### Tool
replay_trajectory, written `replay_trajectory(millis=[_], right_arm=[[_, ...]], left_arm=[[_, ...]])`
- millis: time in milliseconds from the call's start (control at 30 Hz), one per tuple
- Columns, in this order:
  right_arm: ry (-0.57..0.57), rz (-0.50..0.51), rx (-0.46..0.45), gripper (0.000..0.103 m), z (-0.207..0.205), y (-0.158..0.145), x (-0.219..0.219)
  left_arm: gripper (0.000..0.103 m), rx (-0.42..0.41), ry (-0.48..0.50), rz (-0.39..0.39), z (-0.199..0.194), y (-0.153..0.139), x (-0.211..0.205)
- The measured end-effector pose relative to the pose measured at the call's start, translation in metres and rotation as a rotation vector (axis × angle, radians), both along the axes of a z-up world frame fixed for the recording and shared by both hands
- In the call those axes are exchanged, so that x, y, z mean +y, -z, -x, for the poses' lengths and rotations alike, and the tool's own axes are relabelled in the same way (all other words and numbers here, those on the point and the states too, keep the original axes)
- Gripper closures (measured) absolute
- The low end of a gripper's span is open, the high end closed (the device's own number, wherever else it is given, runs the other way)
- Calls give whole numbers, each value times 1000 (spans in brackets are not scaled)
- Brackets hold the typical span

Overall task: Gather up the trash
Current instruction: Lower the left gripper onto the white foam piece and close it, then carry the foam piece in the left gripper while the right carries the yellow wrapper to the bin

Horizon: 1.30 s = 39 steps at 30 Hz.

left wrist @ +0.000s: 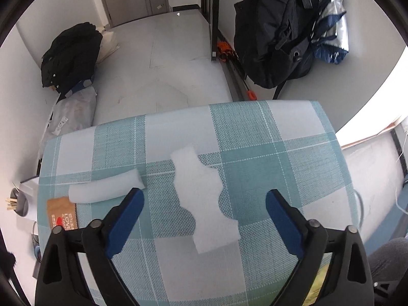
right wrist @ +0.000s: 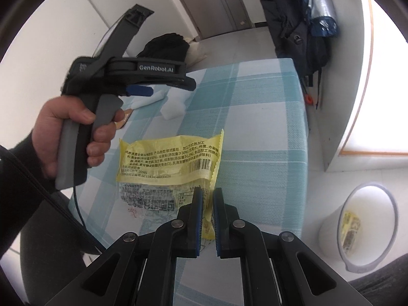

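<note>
Now the right gripper [right wrist: 207, 199] has its blue fingers nearly closed, pinching the lower right corner of a yellow wrapper [right wrist: 169, 162] that lies on the checked table [right wrist: 255, 137]. Part of the wrapper is clear plastic with print, spreading toward 7 o'clock from the pinched corner. Off the table at 4 o'clock in the right wrist view stands a white bin [right wrist: 367, 227] on the floor, with a yellow packet [right wrist: 352, 232] inside it. At 10 o'clock in that view the left hand [right wrist: 74, 132] grips the handle of the left gripper [left wrist: 205, 196], which hangs above the table with its jaws spread wide and nothing between them. Below it, in the left wrist view, a white foam piece [left wrist: 204, 196] with a wavy edge lies flat between the two fingers' lines. At 9 o'clock from it lies a foam strip [left wrist: 105, 187], its left end resting over a brown packet [left wrist: 62, 213] near the table's edge.
</note>
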State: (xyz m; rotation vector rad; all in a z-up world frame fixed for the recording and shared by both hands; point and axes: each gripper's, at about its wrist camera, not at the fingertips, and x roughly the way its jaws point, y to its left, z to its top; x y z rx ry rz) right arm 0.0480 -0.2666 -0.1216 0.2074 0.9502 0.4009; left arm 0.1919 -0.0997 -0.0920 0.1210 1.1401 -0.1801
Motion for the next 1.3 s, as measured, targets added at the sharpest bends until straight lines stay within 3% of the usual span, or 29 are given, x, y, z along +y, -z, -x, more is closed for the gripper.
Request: replay_trajectory(millis=[267, 400, 467, 500, 967, 1300], right_arm=[[5, -25, 4, 96, 3, -2, -3], [4, -24, 0, 96, 2, -2, -3], [9, -28, 3, 96, 1, -1, -4], [11, -29, 4, 96, 1, -1, -5], [21, -9, -3, 96, 6, -4, 0], [9, 5, -36, 96, 12, -11, 9]], left_arm=[[36, 26, 12, -12, -2, 4, 0], [60, 50, 32, -12, -3, 8, -2], [64, 53, 37, -7, -2, 9, -2], [71, 51, 39, -2, -2, 8, -1], [72, 34, 37, 43, 10, -4, 16], [72, -32, -16, 130, 40, -26, 48]])
